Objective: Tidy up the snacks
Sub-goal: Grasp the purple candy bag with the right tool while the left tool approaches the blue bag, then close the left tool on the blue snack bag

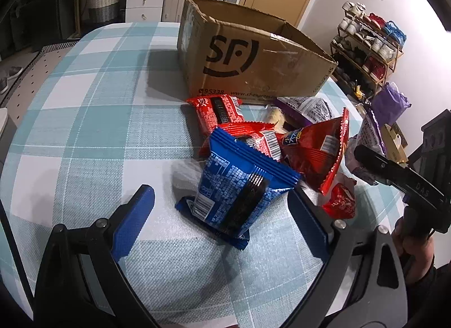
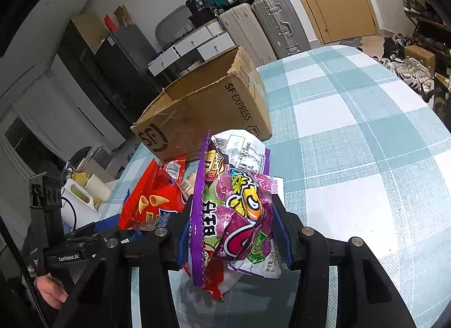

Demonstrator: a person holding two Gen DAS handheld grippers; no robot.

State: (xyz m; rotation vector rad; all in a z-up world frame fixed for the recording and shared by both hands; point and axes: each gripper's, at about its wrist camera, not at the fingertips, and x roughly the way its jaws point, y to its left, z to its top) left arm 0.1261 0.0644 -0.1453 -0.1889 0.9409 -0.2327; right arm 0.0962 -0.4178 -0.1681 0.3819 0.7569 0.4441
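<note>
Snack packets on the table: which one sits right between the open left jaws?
The blue packet, the only blue one. It lies between the left gripper fingers; the red packets lie farther back toward the cardboard box.

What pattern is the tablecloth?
Light blue and white plaid tablecloth, clearest in the right wrist view.

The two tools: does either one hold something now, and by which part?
The right tool is shut on the purple bag, squeezing its middle. The left tool is open around the blue packet and holds nothing.
</note>
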